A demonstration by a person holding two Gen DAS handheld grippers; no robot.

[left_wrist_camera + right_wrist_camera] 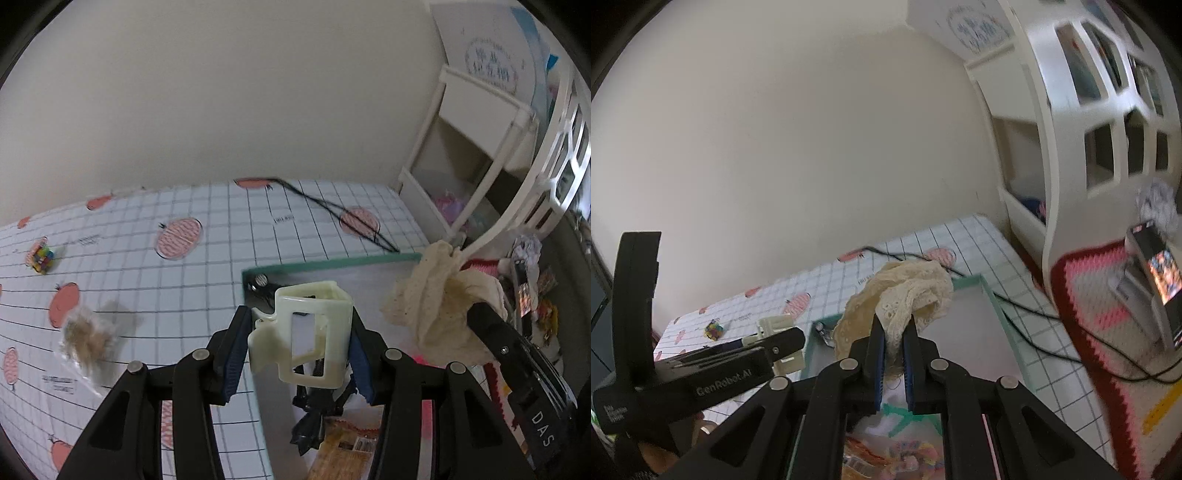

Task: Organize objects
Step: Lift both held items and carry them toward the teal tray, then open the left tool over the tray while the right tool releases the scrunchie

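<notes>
We hold two items above the teal-rimmed grey tray (pixel 332 263), at centre frame in both wrist views. Our left gripper (pixel 295 350) is clamped on a cream-coloured, boxy plastic claw hair clip (pixel 310 332), its blue pads pressing the clip's flat outer sides. The clip looks rigid, light and smooth, so we judge the broad side walls the safest hold; its hinge and thin teeth look likelier to snap or slip. Our right gripper (pixel 894 347) is pinched shut on a cream lace fabric piece (pixel 905 295), bunched and drooping in soft folds over the tray. It appears light and limp, so any gathered handful would serve as a grip, though loose edges could snag. On the white grid-patterned tabletop cover with pink fruit prints (pixel 147 258), a small clear bag of tan fibres (pixel 88 339) lies at lower left and a multicoloured little cube (pixel 41 256) at far left. A white slotted plastic basket (pixel 554 173) curves along the right edge.
</notes>
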